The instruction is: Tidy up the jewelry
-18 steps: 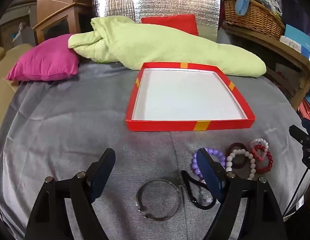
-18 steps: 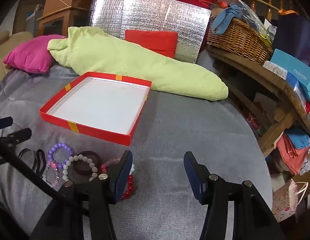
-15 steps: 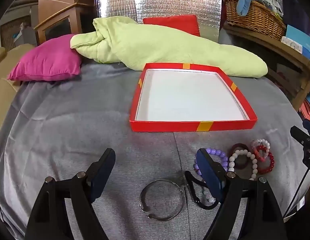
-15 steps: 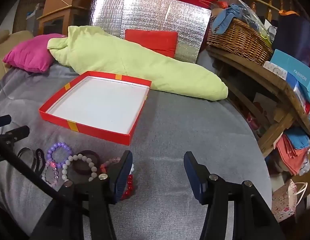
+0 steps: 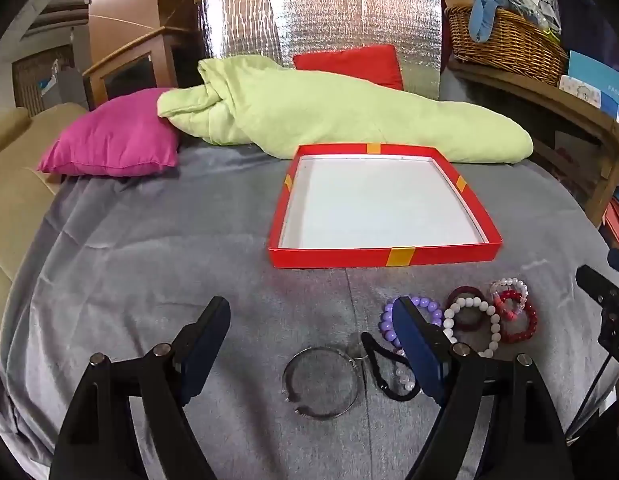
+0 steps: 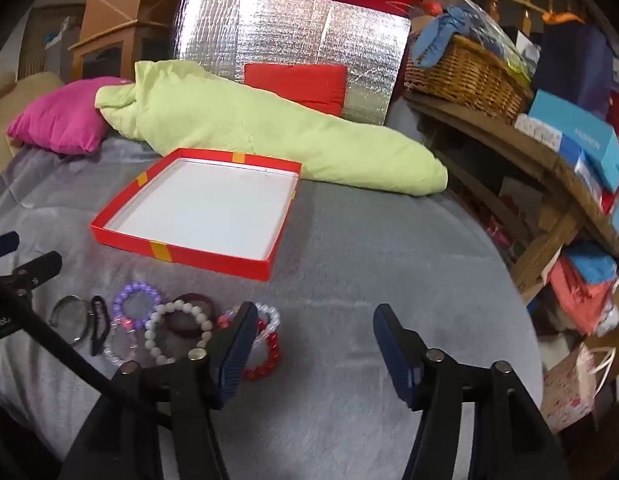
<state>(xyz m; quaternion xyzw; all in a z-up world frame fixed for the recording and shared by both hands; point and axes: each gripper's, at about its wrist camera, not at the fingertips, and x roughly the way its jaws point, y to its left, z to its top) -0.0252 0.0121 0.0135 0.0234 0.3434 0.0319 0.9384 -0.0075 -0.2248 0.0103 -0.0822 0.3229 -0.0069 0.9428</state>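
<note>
- Left wrist view: left gripper (image 5: 309,336) spread wide, empty, hovering over grey blanket (image 5: 149,264).
- Silver bangle (image 5: 321,382) flat on blanket between the fingers, nearer the right one; black band (image 5: 383,368) just beside it, maybe linked by a small ring, hard to tell.
- Purple bead bracelet (image 5: 425,306), white bead bracelet (image 5: 475,318), dark ring (image 5: 465,294), red bead bracelet (image 5: 521,322) and pinkish clear bracelet (image 5: 509,288) bunched right of the gripper, overlapping.
- Red tray (image 5: 383,256) beyond them, white inside, nothing in it.
- Risks: thin bangle flat on soft cloth, likely to slip out or get blanket pinched with it; black band could drag along if linked.
- Hidden: right finger covered part of purple bracelet and a clear bead strand; right gripper only a dark edge at frame right.
- Right wrist view: right gripper (image 6: 313,344) also spread apart, holding nothing, above blanket (image 6: 369,264).
- Red bead bracelet (image 6: 265,356) and pinkish clear bracelet (image 6: 269,318) partly behind left finger; white bead bracelet (image 6: 177,328), purple bead bracelet (image 6: 135,300), bangle (image 6: 69,318) further left.
- Tray (image 6: 181,250) near, still unfilled.
- Risks: overlapped bracelets, grabbing one probably snags neighbours.
- Hidden: bracelet count under finger unclear; left gripper's dark bar crossed the bangle side.
</note>
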